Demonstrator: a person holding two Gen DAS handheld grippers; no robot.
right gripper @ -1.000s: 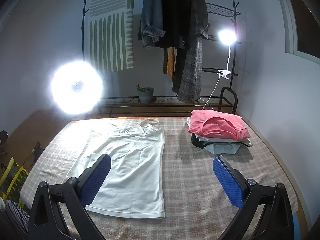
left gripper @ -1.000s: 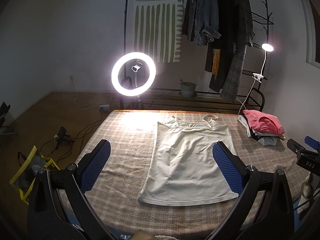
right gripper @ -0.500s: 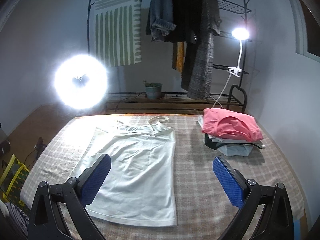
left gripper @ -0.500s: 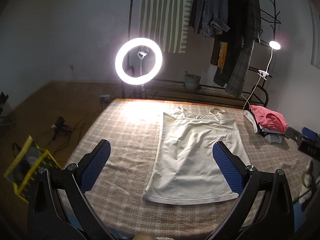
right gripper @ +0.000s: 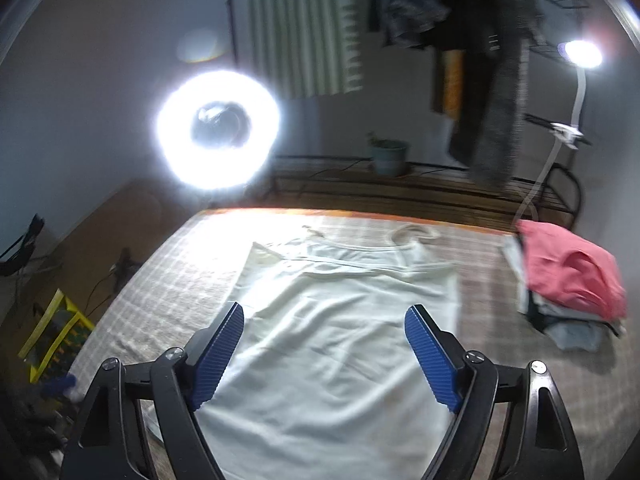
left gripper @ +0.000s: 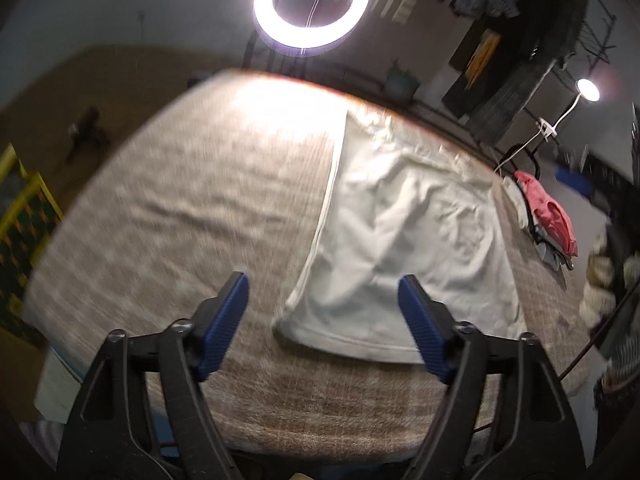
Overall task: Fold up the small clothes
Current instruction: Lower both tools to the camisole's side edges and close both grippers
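A white strappy top (left gripper: 404, 248) lies flat on the checked table cover (left gripper: 192, 220), straps toward the far edge, hem toward me. My left gripper (left gripper: 322, 288) is open and empty, above the top's near left hem corner. In the right wrist view the top (right gripper: 340, 340) fills the middle. My right gripper (right gripper: 324, 320) is open and empty, low over the top's middle, with both blue pads (right gripper: 218, 354) above the fabric.
A stack of folded clothes with a pink one on top (right gripper: 568, 276) sits at the table's right side, also in the left wrist view (left gripper: 548, 216). A ring light (right gripper: 218, 130) and a clothes rack (right gripper: 492, 64) stand beyond the far edge. A yellow-trimmed bag (right gripper: 54, 332) is on the floor left.
Both grippers have moved forward and down toward the top, which looks much larger. Their jaws have narrowed somewhat but stay open. The left view has tilted; both views are motion blurred.
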